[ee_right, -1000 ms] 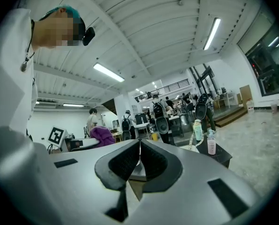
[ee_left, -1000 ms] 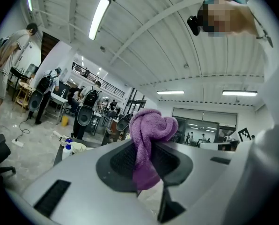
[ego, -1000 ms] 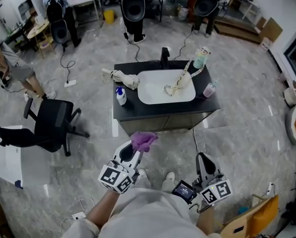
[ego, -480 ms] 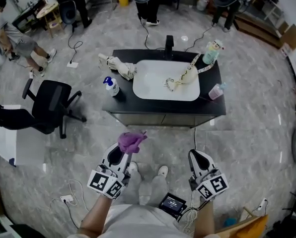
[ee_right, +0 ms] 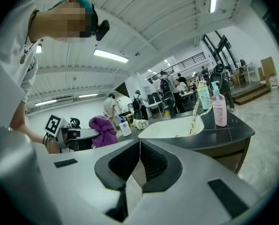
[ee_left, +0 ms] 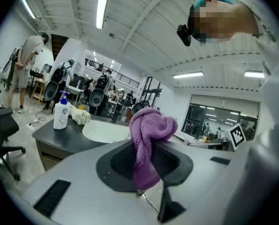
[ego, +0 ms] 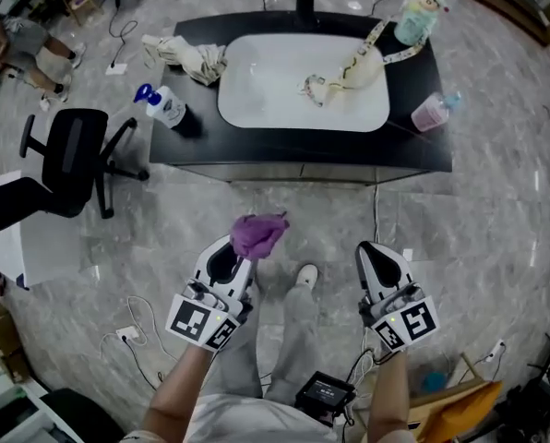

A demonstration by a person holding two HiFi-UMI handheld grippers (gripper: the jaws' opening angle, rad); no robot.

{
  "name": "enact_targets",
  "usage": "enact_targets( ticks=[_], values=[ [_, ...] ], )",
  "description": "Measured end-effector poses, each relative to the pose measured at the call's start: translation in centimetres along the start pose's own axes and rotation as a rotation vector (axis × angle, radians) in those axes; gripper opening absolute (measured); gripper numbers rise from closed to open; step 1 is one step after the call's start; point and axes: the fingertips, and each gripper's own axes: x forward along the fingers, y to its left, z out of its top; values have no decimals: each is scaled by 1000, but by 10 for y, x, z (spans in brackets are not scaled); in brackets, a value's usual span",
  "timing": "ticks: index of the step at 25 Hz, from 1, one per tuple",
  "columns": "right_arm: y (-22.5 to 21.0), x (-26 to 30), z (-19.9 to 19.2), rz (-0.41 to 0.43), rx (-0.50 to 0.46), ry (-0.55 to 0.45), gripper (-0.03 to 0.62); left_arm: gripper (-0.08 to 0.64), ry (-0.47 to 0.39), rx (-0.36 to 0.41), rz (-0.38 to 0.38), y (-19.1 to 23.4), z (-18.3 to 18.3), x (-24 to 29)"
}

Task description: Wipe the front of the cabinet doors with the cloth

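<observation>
Plainly, the fingers of the left gripper [ee_left: 146,148] are clamped on the purple cloth [ee_left: 151,125]. It is pinched at a fold, so that a rounded bunch stands above the tips and a short tail hangs between them. The fingers of the right gripper [ee_right: 139,146] are pressed together, and nothing is held by them. In the head view both grippers are seen in the lower half of the frame, above the grey floor [ego: 478,238]. The cloth lies well apart from the cabinet doors [ego: 303,175], of which only a thin strip is shown under the front edge of the black tabletop [ego: 284,148] in the upper part of the frame.

Wiping is judged not yet begun; the approach is the step in hand. For it to be done well, the left gripper should be lowered to door height. It should be turned so that the bunched part of the cloth, not the hard tips, is laid against the panel. Light, even pressure should be used, and overlapping strokes run from the top edge downward, door by door. A thin cable [ego: 376,212] hangs before the cabinet right of centre and is best avoided. The right gripper can be held clear.
</observation>
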Motion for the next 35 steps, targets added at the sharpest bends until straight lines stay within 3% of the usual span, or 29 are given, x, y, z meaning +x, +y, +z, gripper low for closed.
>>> enact_targets(
  ticks=[8, 18, 25, 35],
  values=[
    [-32, 30, -71, -20, 69, 16, 29, 83, 63, -41, -18, 27, -93, 61],
    [-48, 78, -170, -28, 139, 90, 29, 83, 113, -78, 16, 68, -197, 116],
    [-54, 101, -184, -38, 161, 106, 29, 83, 114, -78, 54, 93, -221, 155],
    [-53, 114, -194, -105, 174, 111, 29, 83, 128, -124, 33, 115, -240, 189]
  ],
)
